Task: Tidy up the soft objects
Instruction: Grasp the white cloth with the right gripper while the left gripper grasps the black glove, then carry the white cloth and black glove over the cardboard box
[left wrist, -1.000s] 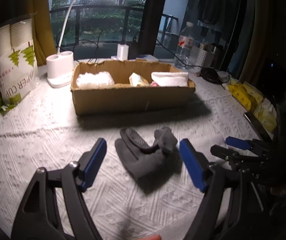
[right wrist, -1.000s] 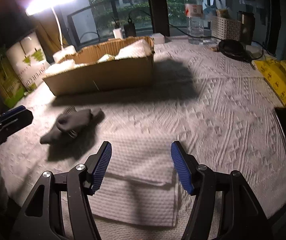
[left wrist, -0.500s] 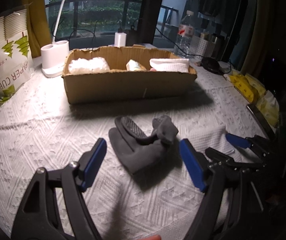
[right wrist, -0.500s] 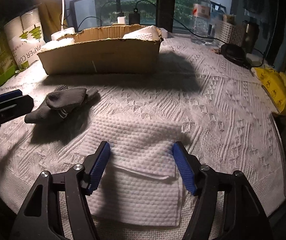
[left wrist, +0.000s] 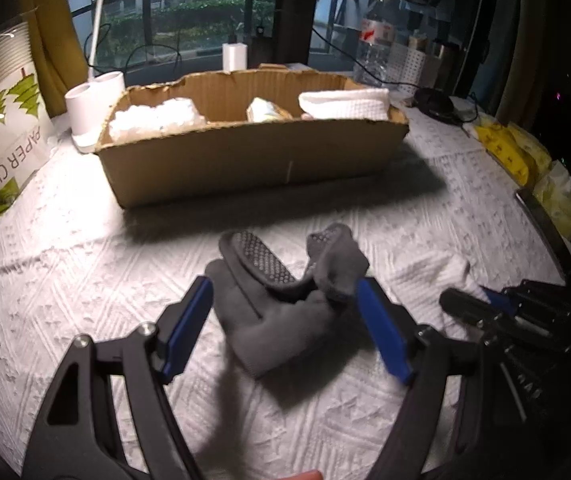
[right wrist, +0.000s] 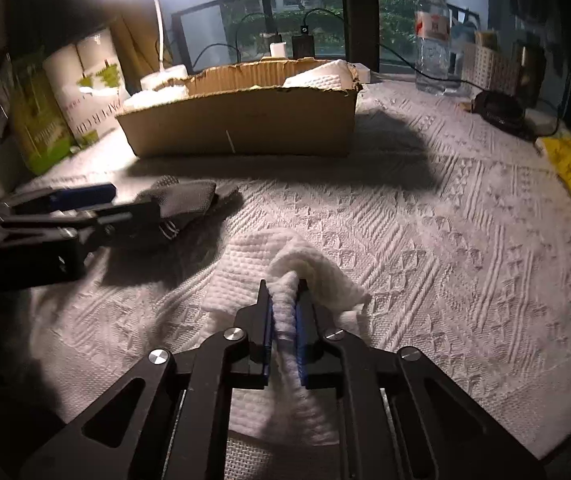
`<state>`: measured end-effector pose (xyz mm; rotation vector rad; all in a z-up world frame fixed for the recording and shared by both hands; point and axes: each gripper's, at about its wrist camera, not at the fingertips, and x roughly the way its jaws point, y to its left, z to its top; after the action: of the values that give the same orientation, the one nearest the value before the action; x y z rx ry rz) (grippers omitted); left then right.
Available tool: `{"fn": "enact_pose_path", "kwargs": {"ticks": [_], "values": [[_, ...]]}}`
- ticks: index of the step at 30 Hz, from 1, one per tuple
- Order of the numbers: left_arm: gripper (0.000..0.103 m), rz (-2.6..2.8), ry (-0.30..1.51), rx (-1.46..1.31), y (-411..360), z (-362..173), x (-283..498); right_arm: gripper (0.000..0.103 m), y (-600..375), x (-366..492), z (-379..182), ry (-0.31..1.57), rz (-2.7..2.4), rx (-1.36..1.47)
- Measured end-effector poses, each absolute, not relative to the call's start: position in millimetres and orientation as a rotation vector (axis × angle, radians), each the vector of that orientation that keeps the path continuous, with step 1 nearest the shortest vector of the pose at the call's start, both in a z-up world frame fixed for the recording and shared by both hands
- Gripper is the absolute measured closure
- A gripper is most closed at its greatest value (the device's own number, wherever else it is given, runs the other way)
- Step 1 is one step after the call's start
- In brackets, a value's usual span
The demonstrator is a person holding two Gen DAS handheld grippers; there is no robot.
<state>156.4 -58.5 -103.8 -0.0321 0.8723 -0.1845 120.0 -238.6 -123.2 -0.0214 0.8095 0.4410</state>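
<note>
Dark grey socks (left wrist: 285, 300) lie bunched on the white tablecloth, between the open blue-padded fingers of my left gripper (left wrist: 285, 308). The socks also show in the right wrist view (right wrist: 189, 200), with the left gripper (right wrist: 85, 204) beside them. My right gripper (right wrist: 283, 312) is shut on a white waffle cloth (right wrist: 285, 264), pinching a fold of it up from the table. The cloth shows partly in the left wrist view (left wrist: 437, 268), and the right gripper (left wrist: 485, 304) is at the right edge there. A cardboard box (left wrist: 253, 152) behind holds white towels and other soft items.
A paper cup pack (left wrist: 1, 120) and a white lamp base (left wrist: 89, 104) stand left of the box. A water bottle (right wrist: 431, 40), a basket and cables are at the back right. Yellow packets (left wrist: 517, 152) lie at the right table edge.
My right gripper closed on the white cloth and bunched it upward. My left gripper moved forward so the socks now lie between its fingers.
</note>
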Motion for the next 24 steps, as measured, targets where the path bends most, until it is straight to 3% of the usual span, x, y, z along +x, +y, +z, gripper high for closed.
{"fn": "enact_pose_path", "kwargs": {"ticks": [7, 11, 17, 24], "values": [[0.029, -0.174, 0.919, -0.004, -67, -115, 162, 0.094, -250, 123, -113, 0.76, 0.475, 0.018], [0.053, -0.194, 0.923, 0.016, -73, -115, 162, 0.094, -257, 127, -107, 0.739, 0.493, 0.041], [0.072, -0.212, 0.921, 0.034, -78, -112, 162, 0.094, -259, 133, -101, 0.724, 0.499, 0.042], [0.073, -0.235, 0.89, 0.016, -74, -101, 158, 0.093, -258, 136, -95, 0.711, 0.497, 0.037]]}}
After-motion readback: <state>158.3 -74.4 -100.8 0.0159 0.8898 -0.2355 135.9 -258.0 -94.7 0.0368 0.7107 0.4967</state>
